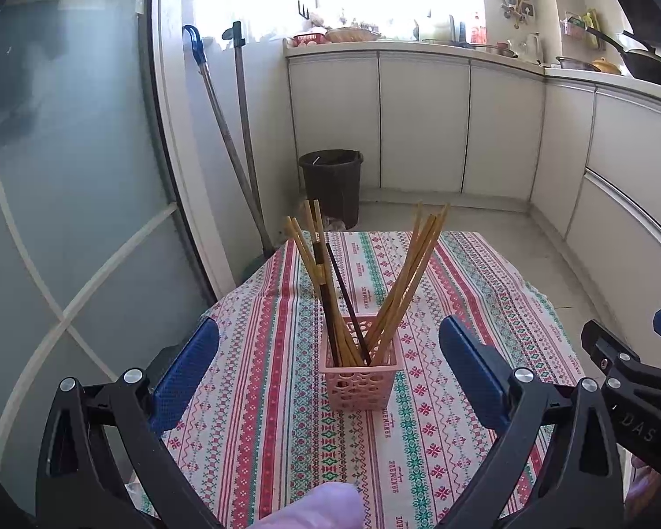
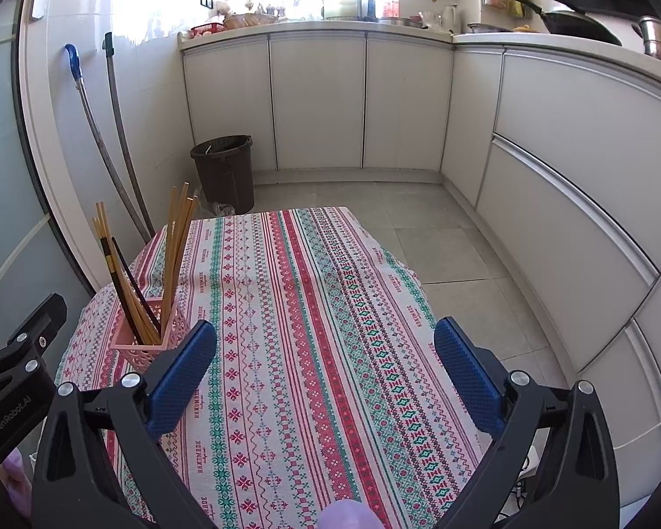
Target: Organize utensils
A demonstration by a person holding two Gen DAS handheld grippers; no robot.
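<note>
White kitchen cabinets (image 2: 317, 101) curve across the upper half of both views, with a dark round plastic bin (image 2: 224, 172) on the tiled floor below them and two long mop handles (image 2: 110, 145) leaning against the wall at upper left. Filling the lower centre is the bench (image 2: 313, 317), covered by a woven cloth striped in red, green and white with nothing else lying loose on it. Both tools hang low over its near end: the left gripper (image 1: 330, 370) frames the holder between its blue pads, the right gripper (image 2: 326, 374) frames bare cloth, and each has its jaws spread wide and empty. A small pink square plastic basket with a perforated wall (image 1: 359, 385) stands upright at centre in the left wrist view, and at lower left in the right wrist view. Inside it stand pale wooden chopsticks (image 1: 401, 282), fanned into two leaning bunches, along with a couple of dark brown chopsticks (image 1: 346, 299) among the left bunch. These sticks look light, stiff and rather smooth, so they would likely swivel if pinched at the tip; a grip around mid-length, above the rim, seems safest. Light as it looks, the basket may tip if a stick drags against its wall.
</note>
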